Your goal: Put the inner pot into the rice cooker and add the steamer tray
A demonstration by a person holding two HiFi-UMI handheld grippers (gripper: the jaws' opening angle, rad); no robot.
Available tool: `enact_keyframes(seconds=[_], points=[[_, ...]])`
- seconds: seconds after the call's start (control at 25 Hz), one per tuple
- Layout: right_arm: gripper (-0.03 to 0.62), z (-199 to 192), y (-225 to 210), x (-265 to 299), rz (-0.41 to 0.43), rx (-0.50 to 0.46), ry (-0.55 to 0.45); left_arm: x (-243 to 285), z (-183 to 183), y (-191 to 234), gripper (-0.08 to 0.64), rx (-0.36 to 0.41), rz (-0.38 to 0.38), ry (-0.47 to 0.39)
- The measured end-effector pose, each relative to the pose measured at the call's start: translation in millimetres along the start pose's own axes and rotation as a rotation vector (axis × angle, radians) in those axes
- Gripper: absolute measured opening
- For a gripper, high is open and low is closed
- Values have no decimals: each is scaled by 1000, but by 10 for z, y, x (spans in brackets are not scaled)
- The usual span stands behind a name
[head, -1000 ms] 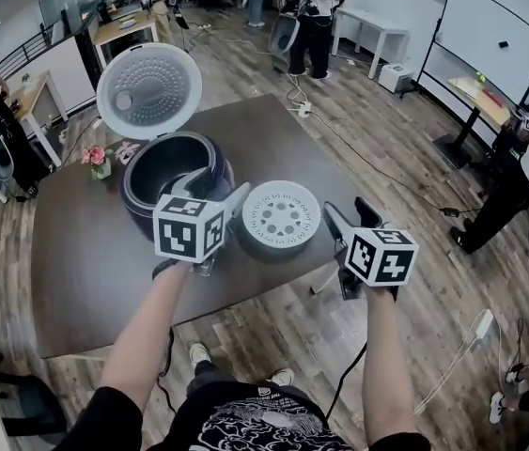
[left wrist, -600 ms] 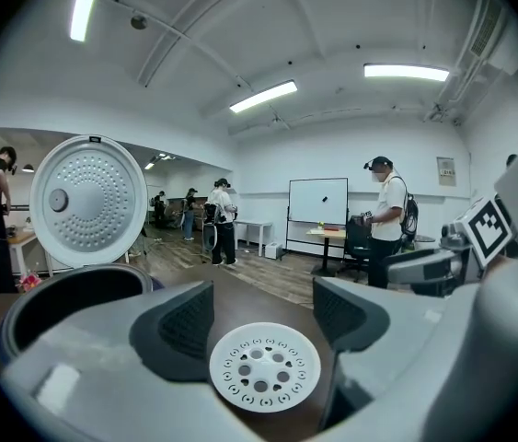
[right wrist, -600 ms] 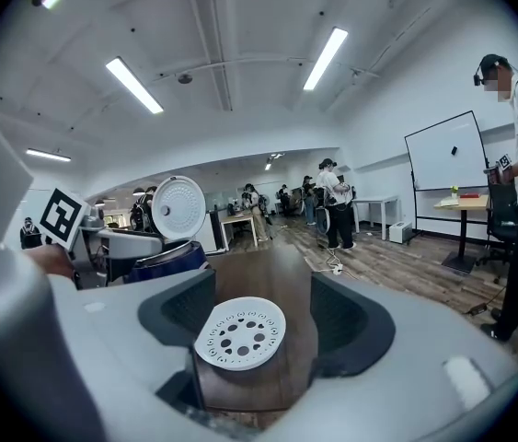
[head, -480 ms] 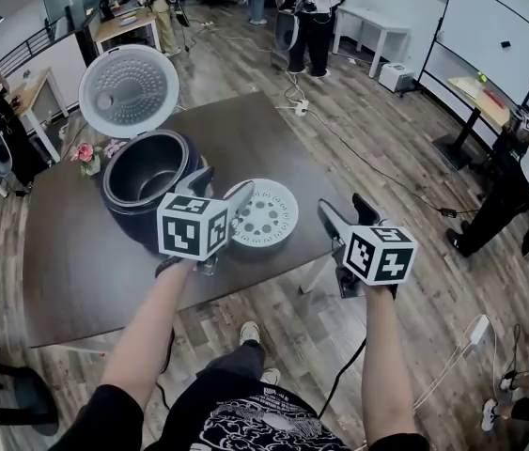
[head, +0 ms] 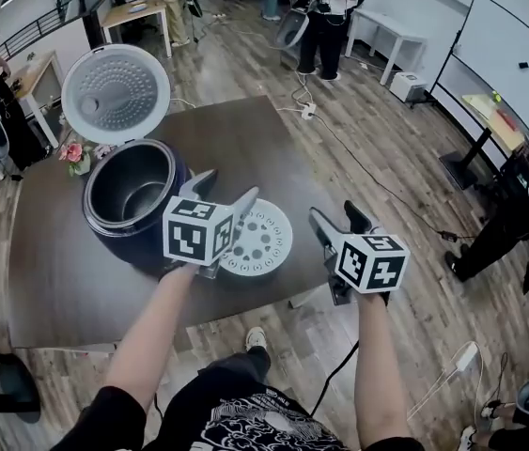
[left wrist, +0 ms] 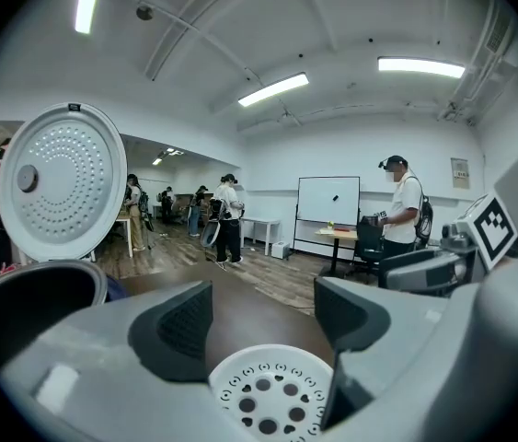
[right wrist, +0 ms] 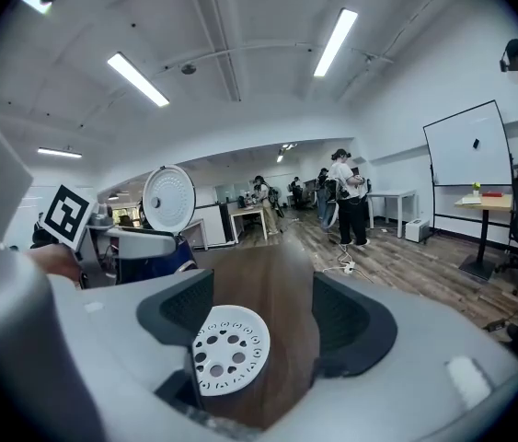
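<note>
Both grippers nearer tray (head: 262,241) than a second ago.
Tray: white, perforated, flat on surface (head: 245,139), just right of cooker (head: 178,172).
Pot (head: 131,191): seated in cooker, lid (head: 114,92) raised.
Left gripper (head: 231,184): wide open, empty, over tray's left edge.
Right gripper (head: 332,209): jaws opening, empty, right of tray.

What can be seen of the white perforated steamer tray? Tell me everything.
The white round steamer tray, plastic by its look, lies flat on the dark brown wooden table, just right of the open dark blue rice cooker. A low raised rim surrounds a disc pierced with rings of round holes and smaller slots. It is empty; only the table touches it.
</note>
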State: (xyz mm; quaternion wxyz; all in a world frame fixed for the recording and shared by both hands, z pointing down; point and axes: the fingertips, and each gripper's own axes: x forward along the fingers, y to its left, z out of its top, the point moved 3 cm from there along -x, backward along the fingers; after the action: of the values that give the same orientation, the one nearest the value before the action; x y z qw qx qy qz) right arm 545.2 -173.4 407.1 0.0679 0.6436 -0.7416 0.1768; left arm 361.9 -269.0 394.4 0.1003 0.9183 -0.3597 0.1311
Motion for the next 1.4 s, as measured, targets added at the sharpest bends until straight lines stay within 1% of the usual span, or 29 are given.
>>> enact_keyframes(seconds=[0.24, 0.4, 0.56, 0.72, 0.92, 1.0, 1.08, 1.2, 1.28, 1.4], points=[[327, 206, -148, 651, 68, -26, 53, 458, 114, 242, 348, -47, 30, 9], [331, 202, -140, 976, 109, -41, 94, 611, 109, 428, 348, -80, 54, 10], [333, 227, -167, 1129, 147, -41, 114, 692, 112, 481, 348, -104, 74, 15], [333, 126, -183, 1254, 188, -47, 153, 700, 38, 526, 348, -125, 101, 30], [333, -42, -191, 1375, 262, -45, 205, 620, -77, 531, 348, -143, 163, 51], [333, -159, -196, 1400, 302, -44, 235, 552, -168, 504, 348, -163, 195, 62], [333, -317, -169, 1439, 349, -45, 273, 431, -344, 487, 348, -199, 237, 83], [324, -512, -110, 1516, 422, -35, 324, 221, -653, 485, 348, -281, 306, 120], [310, -595, -118, 1541, 452, -18, 344, 103, -824, 462, 348, -334, 350, 139], [310, -767, -129, 1565, 490, 6, 388, -103, -1117, 419, 347, -416, 423, 172]])
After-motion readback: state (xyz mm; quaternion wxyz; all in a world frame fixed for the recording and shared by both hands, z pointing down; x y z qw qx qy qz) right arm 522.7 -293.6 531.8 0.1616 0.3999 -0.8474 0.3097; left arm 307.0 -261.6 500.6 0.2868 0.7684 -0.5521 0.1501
